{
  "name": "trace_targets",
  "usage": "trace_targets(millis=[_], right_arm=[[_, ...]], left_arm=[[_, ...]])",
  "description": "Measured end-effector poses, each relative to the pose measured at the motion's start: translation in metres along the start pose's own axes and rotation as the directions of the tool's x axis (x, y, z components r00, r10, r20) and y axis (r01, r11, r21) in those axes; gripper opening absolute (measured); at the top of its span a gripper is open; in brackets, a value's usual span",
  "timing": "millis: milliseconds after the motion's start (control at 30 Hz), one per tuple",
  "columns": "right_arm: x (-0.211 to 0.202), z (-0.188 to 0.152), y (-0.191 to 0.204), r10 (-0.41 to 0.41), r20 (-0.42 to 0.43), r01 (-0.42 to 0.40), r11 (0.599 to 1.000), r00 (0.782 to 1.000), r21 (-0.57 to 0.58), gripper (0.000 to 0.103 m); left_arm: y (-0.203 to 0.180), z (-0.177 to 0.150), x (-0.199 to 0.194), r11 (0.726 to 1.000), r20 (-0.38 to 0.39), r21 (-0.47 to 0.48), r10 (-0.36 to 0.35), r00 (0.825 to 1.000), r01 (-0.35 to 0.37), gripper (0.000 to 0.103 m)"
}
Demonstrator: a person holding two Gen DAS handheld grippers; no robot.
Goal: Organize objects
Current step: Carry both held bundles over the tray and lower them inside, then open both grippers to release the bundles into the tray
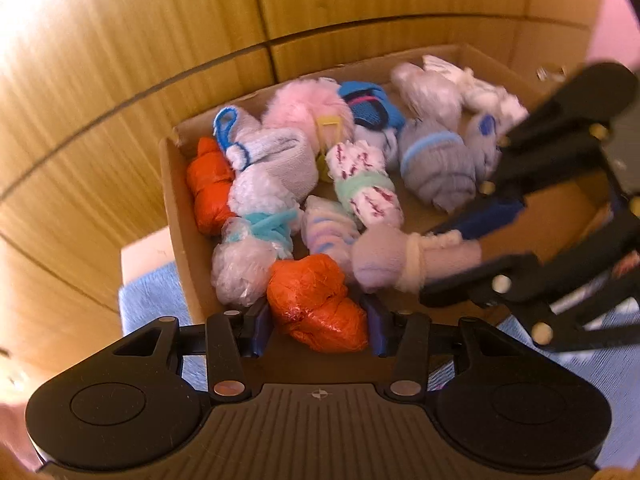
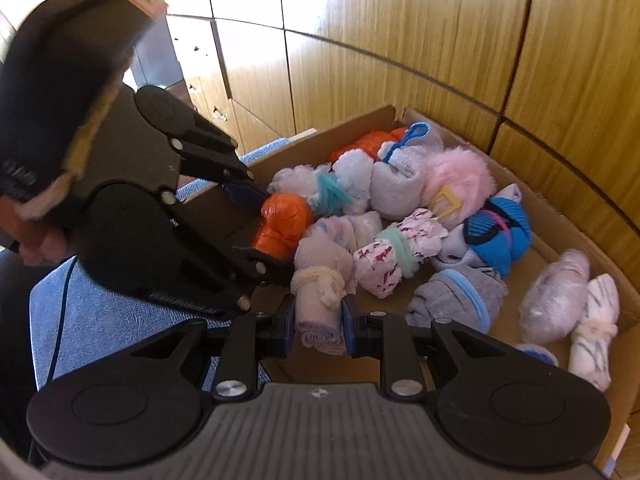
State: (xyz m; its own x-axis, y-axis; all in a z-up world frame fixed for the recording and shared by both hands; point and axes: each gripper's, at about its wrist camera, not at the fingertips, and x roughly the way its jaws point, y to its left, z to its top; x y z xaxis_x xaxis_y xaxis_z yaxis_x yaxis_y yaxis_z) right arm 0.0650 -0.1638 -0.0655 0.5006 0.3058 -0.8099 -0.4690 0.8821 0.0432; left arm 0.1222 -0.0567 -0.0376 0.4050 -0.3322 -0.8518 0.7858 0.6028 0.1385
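An open cardboard box (image 1: 176,216) (image 2: 560,216) holds several rolled sock bundles and plastic-wrapped bundles. My left gripper (image 1: 318,320) (image 2: 272,232) sits at the box's near edge, shut on an orange plastic-wrapped bundle (image 1: 316,300) (image 2: 284,224). From the right, my right gripper (image 1: 460,248) (image 2: 320,320) reaches over the box, shut on a lilac rolled sock (image 1: 384,260) (image 2: 320,304) tied with a cream band. The lilac sock hangs just beside the orange bundle, above the other bundles.
In the box lie a pink fluffy bundle (image 1: 308,112), a blue sock ball (image 2: 500,236), a grey roll with a blue band (image 1: 436,164), a white-and-magenta roll (image 1: 364,180) and a second orange bundle (image 1: 208,184). Wooden panels (image 1: 120,60) stand behind. A blue cloth (image 2: 104,312) lies underneath.
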Motion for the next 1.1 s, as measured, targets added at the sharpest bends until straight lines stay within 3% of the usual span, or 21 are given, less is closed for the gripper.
trace_targets(millis=[100,233,300,467,667,900,1100], right_arm=[[0.008,-0.002,0.005,-0.006,-0.023,0.005,1.0,1.0,-0.026,0.021],[0.009,-0.004,0.009,-0.006,-0.023,0.006,1.0,1.0,-0.025,0.021],[0.008,-0.003,0.009,-0.01,-0.024,0.01,1.0,1.0,-0.029,0.022],[0.004,-0.004,0.009,-0.014,-0.028,0.013,0.999,1.0,-0.032,0.026],[0.004,-0.003,0.01,-0.019,-0.029,0.018,0.999,0.999,-0.039,0.026],[-0.003,-0.003,0.007,-0.043,-0.028,0.042,0.999,0.999,-0.015,0.029],[-0.015,-0.005,0.006,-0.064,-0.012,0.064,0.998,0.998,0.016,0.036]], left_arm=[[-0.004,0.0,-0.002,0.998,0.002,0.053,0.024,1.0,-0.024,0.055],[-0.003,-0.002,-0.003,0.998,0.009,0.054,0.031,0.999,-0.031,0.055],[-0.002,-0.003,-0.006,0.999,0.017,0.046,0.028,0.999,-0.029,0.062],[-0.002,-0.003,-0.015,0.998,0.036,0.034,0.045,0.998,-0.047,0.07],[-0.002,-0.003,-0.027,0.998,0.049,0.039,0.054,0.997,-0.056,0.07],[0.002,-0.001,-0.039,0.999,0.062,-0.037,0.022,0.998,-0.02,0.079],[0.002,0.001,-0.045,0.998,0.075,-0.054,0.038,0.996,-0.034,0.085]])
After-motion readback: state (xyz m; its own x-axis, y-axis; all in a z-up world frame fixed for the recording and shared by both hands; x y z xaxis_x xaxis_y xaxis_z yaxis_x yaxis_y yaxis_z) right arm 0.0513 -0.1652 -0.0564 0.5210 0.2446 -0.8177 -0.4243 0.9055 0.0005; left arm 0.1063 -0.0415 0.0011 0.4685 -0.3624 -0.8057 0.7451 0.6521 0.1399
